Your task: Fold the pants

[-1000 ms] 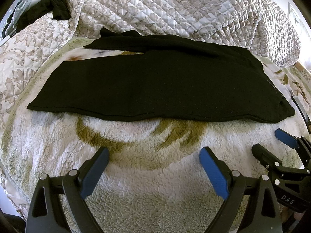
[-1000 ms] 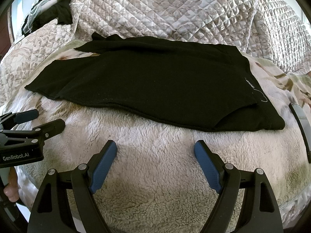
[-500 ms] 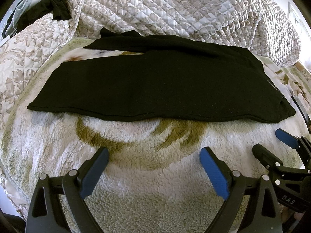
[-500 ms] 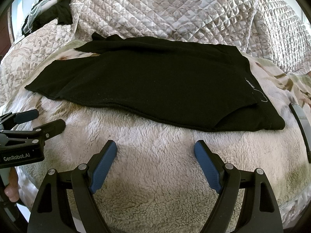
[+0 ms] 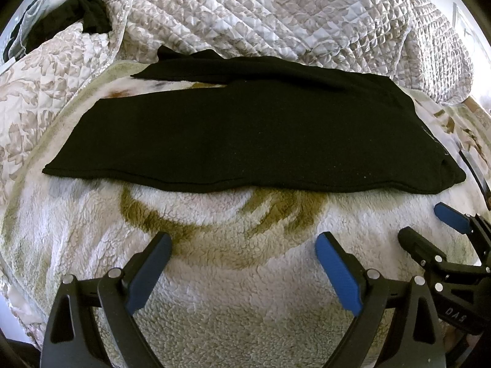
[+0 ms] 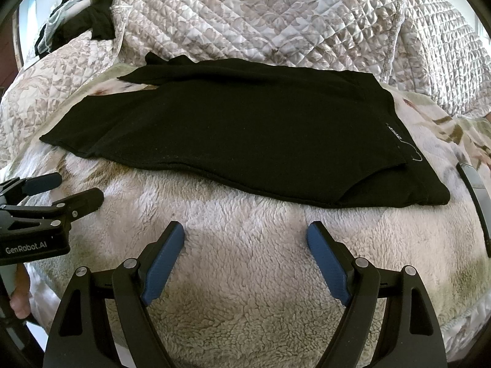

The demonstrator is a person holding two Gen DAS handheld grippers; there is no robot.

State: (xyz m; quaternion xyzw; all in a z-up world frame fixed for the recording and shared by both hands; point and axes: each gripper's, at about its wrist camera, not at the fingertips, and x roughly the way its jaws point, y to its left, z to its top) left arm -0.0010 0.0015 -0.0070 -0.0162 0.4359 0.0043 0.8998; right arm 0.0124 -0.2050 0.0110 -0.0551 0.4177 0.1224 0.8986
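Black pants (image 5: 251, 135) spread flat across fleece blanket (image 5: 245, 276), legs pointing left. Left gripper (image 5: 242, 254) and right gripper (image 6: 245, 245) low over blanket short of near hem, jaws wide apart, holding nothing.

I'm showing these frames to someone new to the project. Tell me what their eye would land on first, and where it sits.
The black pants dominate: spread flat across the middle of a fluffy cream blanket, legs running left. Behind them rises a quilted floral bedspread. In the foreground the left gripper and the right gripper stand wide open with blue pads, short of the pants' near edge and touching nothing.
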